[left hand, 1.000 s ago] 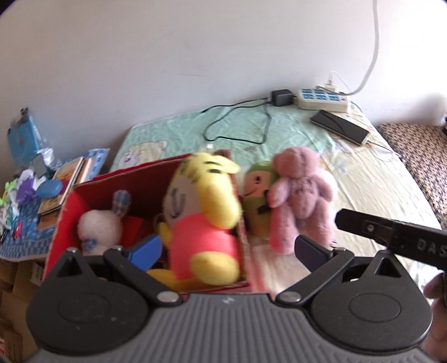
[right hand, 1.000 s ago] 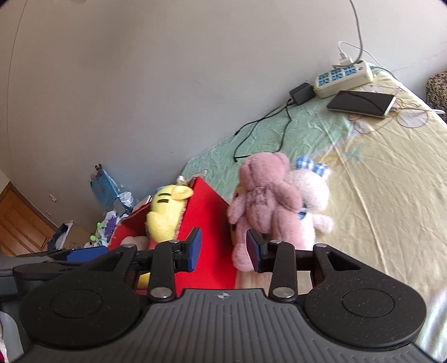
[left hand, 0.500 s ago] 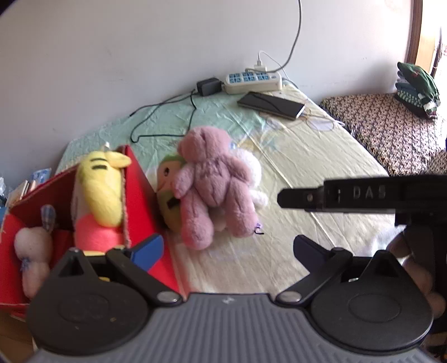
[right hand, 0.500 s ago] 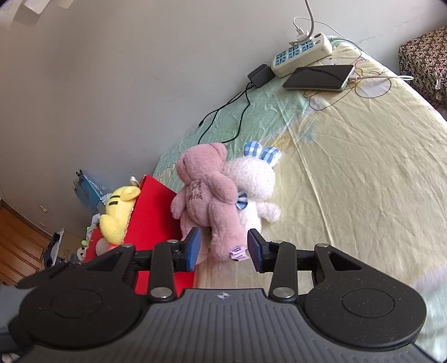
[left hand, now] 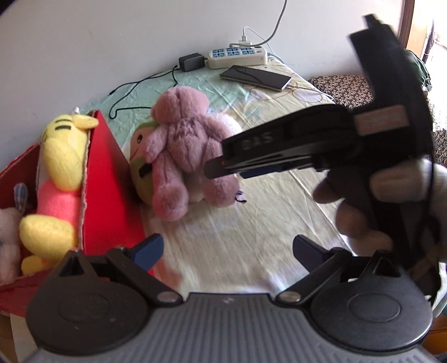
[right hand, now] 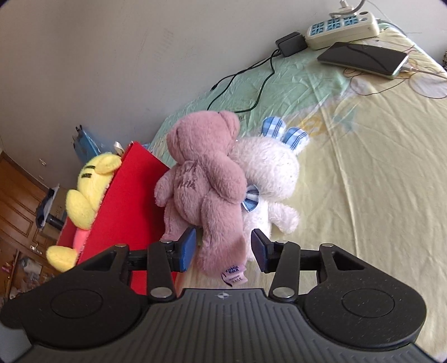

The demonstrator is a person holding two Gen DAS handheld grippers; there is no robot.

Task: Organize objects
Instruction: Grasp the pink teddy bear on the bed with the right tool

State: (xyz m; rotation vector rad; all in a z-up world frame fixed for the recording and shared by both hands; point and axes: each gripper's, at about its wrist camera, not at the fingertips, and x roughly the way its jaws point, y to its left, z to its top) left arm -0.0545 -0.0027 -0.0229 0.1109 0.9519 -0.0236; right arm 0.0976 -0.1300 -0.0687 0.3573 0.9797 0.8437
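Observation:
A pink teddy bear (right hand: 204, 173) sits on the bed, leaning against a white bunny (right hand: 268, 170) with blue checked ears. My right gripper (right hand: 222, 250) is open, and the bear's lower leg lies between its fingers without being pinched. In the left wrist view the pink bear (left hand: 181, 145) partly hides a green plush (left hand: 138, 156). The right gripper (left hand: 218, 167) reaches toward the bear there, held by a hand (left hand: 363, 201). My left gripper (left hand: 227, 250) hangs open over bare sheet with nothing in it. A red box (left hand: 103, 181) holds a yellow plush (left hand: 61, 156).
At the far end of the bed lie a power strip (right hand: 340, 25), a black charger (right hand: 290, 43) with its cable, and a phone (right hand: 363, 58). The red box (right hand: 125, 201) stands just left of the bear. A patterned cushion (left hand: 340, 86) sits at the far right.
My right gripper has come down to the pink bear and spread wider around its leg. The left gripper has swung right, away from the box, and stays open.

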